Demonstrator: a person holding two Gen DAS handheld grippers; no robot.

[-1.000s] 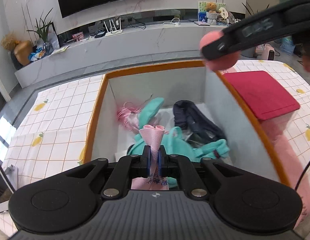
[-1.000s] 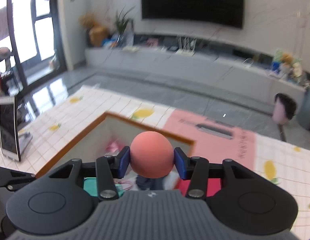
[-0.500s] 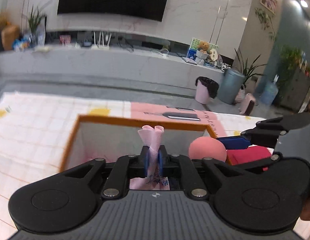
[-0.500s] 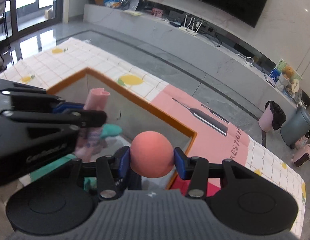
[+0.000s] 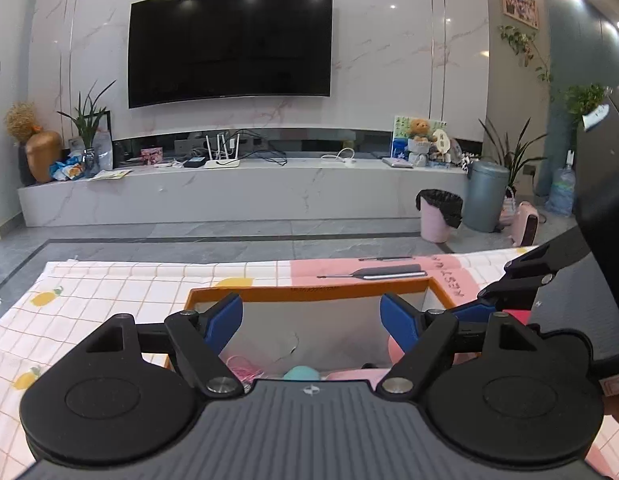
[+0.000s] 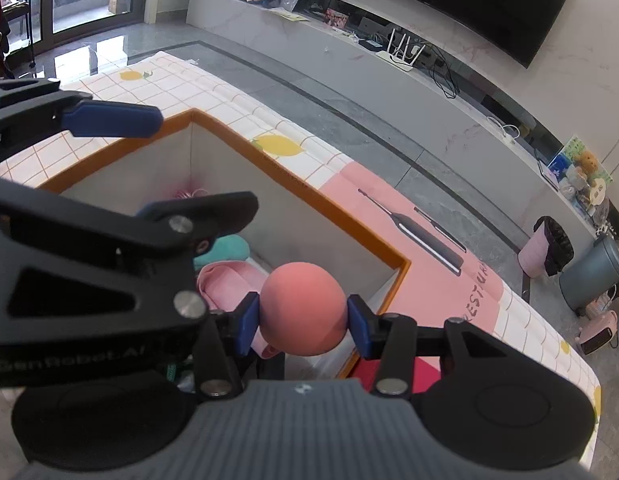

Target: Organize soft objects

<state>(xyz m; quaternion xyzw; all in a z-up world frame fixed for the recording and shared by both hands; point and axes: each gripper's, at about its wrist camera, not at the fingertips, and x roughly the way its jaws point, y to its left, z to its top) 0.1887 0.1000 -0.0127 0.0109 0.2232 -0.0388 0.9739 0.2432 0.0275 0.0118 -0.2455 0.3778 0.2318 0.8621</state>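
Note:
My left gripper (image 5: 311,320) is open and empty above the orange-rimmed white box (image 5: 309,293). In the right wrist view the pink cloth (image 6: 229,276) lies inside the box (image 6: 309,196), beside a teal soft item (image 6: 225,248) and a pink tassel (image 6: 189,194). My right gripper (image 6: 303,316) is shut on a salmon-pink soft ball (image 6: 303,314), held over the box's near right part. The left gripper (image 6: 149,168) crosses the left of that view, jaws apart. A teal item (image 5: 301,373) peeks out in the left wrist view.
The box sits on a checked lemon-print cloth (image 5: 109,292) with a pink panel (image 6: 421,248). A red block (image 6: 389,372) lies right of the box. Beyond the table are grey floor, a TV bench (image 5: 245,192) and bins (image 5: 439,216).
My left gripper has opened and let go of the pink cloth, which now lies in the box. The left gripper has tilted up toward the room. My right gripper still holds the ball.

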